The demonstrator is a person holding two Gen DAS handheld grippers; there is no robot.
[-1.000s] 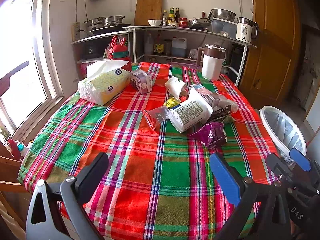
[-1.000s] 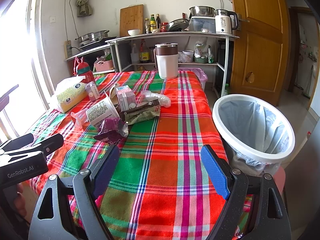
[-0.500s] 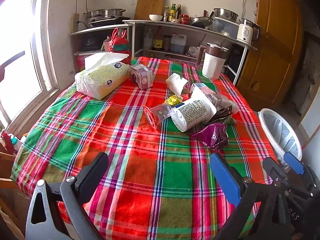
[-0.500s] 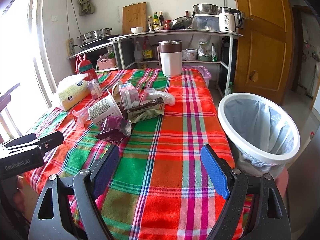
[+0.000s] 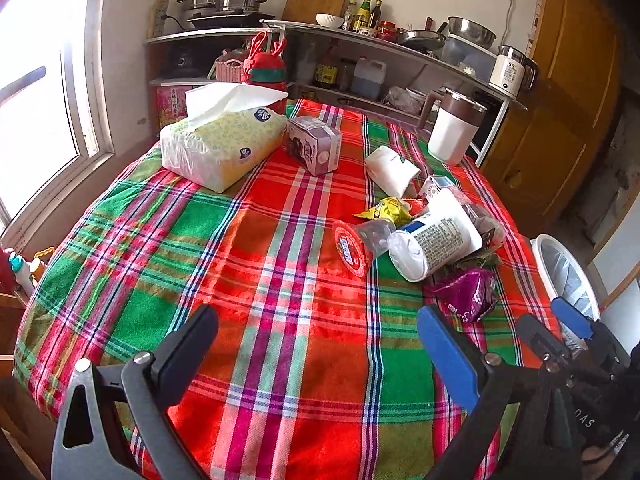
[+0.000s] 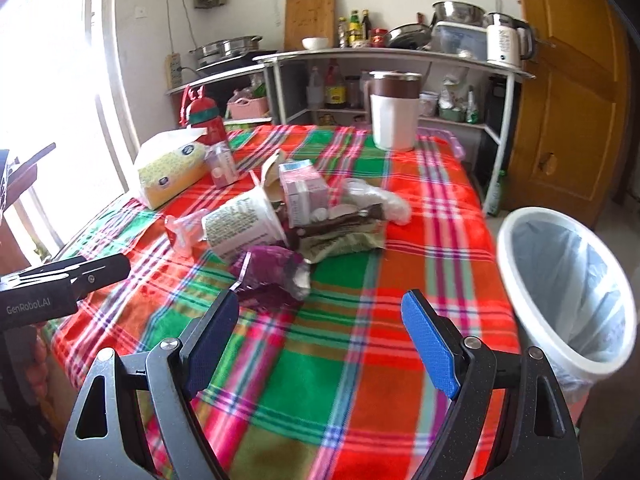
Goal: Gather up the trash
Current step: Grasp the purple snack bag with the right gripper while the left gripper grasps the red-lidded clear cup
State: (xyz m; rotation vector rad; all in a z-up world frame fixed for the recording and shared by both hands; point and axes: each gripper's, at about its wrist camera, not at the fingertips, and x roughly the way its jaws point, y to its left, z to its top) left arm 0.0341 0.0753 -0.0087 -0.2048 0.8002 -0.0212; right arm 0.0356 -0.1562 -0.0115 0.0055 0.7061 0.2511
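A heap of trash lies on the plaid tablecloth [image 5: 280, 280]: a white paper cup on its side [image 5: 434, 240] [image 6: 244, 224], a purple wrapper [image 5: 468, 292] [image 6: 272, 272], a clear cup with a red lid [image 5: 356, 244], a yellow wrapper [image 5: 386, 210], a small pink carton [image 6: 300, 192] and a dark green bag [image 6: 340, 240]. A white bin with a clear liner [image 6: 568, 292] [image 5: 564, 276] stands off the table's right edge. My left gripper [image 5: 316, 344] hovers open over the near cloth. My right gripper [image 6: 320, 320] is open just short of the purple wrapper, holding nothing.
A tissue pack [image 5: 224, 144] and a purple carton [image 5: 314, 146] sit at the far left of the table, a white jug with a brown lid [image 6: 394, 112] at the back. Shelves with pots and bottles [image 6: 360, 60] line the wall; a wooden door [image 6: 576, 80] is at right.
Both grippers have moved forward and closer to the trash heap, which now looks larger. The right gripper has come up near the purple wrapper. Both stay open.
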